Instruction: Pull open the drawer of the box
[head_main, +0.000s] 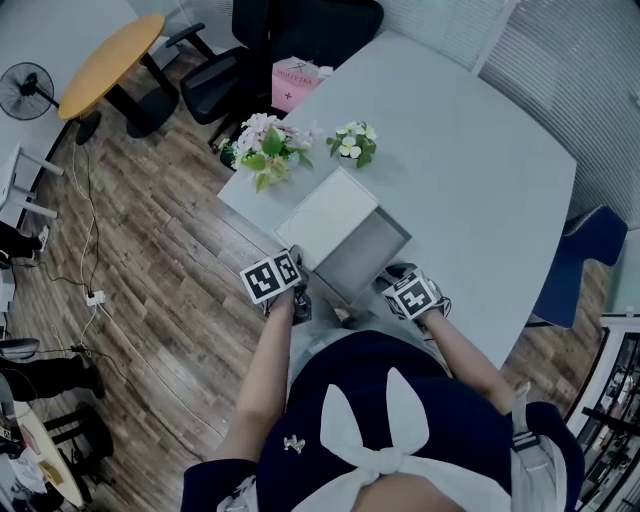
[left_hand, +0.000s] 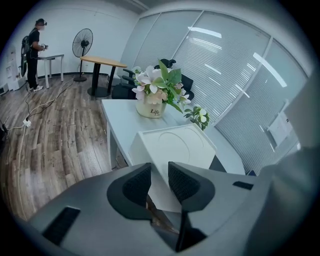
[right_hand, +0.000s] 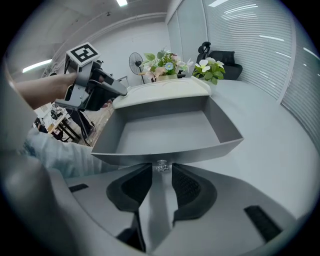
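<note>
A white box (head_main: 325, 215) sits near the grey table's front edge, with its grey drawer (head_main: 365, 255) pulled out toward me and empty (right_hand: 165, 132). My right gripper (right_hand: 161, 174) is at the drawer front. Its pads stand either side of the small metal knob (right_hand: 161, 166) with a gap on each side, so it is open. My left gripper (head_main: 298, 298) is at the box's near left corner. In the left gripper view that white corner (left_hand: 170, 145) runs between the narrow-set pads of the left gripper (left_hand: 159, 182), which looks closed on it.
Two flower pots (head_main: 265, 145) (head_main: 353, 142) stand behind the box on the grey table (head_main: 480, 170). Black office chairs (head_main: 215, 80) and a pink bag (head_main: 298, 85) lie beyond. A blue chair (head_main: 580, 250) is at the right. A person (left_hand: 32, 50) stands far off.
</note>
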